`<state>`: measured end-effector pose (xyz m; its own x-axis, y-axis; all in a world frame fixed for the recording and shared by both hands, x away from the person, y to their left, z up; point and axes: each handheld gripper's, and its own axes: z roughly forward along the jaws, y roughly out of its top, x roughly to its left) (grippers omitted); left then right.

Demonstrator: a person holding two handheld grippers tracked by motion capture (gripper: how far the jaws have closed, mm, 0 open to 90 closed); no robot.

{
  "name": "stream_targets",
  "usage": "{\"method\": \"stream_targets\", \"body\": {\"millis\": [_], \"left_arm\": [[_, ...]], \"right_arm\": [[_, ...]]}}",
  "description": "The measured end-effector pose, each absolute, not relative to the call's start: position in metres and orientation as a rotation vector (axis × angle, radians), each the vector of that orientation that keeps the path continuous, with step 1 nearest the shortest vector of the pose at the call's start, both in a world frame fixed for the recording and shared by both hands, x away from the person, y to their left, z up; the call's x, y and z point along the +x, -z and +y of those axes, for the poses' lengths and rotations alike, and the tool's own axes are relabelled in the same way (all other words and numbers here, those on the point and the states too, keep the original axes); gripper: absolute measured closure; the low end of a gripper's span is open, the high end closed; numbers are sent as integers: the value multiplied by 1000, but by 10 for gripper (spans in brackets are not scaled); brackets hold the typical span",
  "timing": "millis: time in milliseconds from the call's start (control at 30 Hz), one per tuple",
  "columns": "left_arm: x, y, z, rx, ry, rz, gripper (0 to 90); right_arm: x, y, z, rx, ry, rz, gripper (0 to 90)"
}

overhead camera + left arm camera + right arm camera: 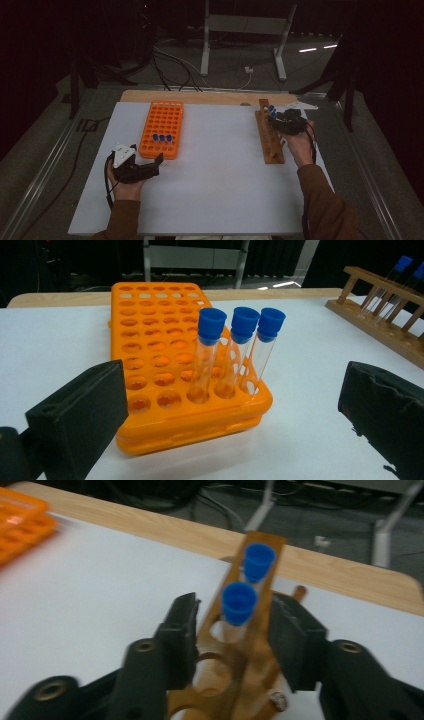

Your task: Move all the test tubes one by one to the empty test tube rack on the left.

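left gripper [159, 161]: lower left of the high view, fingers spread wide, holding nothing, just below the orange rack [162, 129]
orange rack: 3 blue-capped tubes [235, 352] upright in its near row
right gripper [232, 630]: fingers part-open either side of the nearer blue-capped tube [237, 607], pads not touching it
wooden rack [269, 136]: right side of the white counter [220, 170], 2 tubes at its far end

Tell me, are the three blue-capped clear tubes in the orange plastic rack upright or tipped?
Nearly upright: the three blue-capped clear tubes stand in adjacent holes at the orange plastic rack front edge, leaning slightly.
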<state>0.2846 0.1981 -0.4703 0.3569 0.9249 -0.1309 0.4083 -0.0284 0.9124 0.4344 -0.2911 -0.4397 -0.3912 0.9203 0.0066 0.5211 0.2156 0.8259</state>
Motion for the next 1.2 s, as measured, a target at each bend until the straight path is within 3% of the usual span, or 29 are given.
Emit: {"method": "stream_targets", "body": {"millis": [133, 200, 1200], "left_arm": [[285, 470, 198, 1617, -649, 1222, 6], [284, 470, 198, 1616, -649, 1222, 6], [285, 471, 199, 1617, -642, 1225, 6]], "right_arm": [[439, 444, -290, 1323, -1058, 2001, 720], [441, 446, -288, 1316, -1054, 2010, 750], [450, 449, -284, 1394, -1036, 1979, 773]]}}
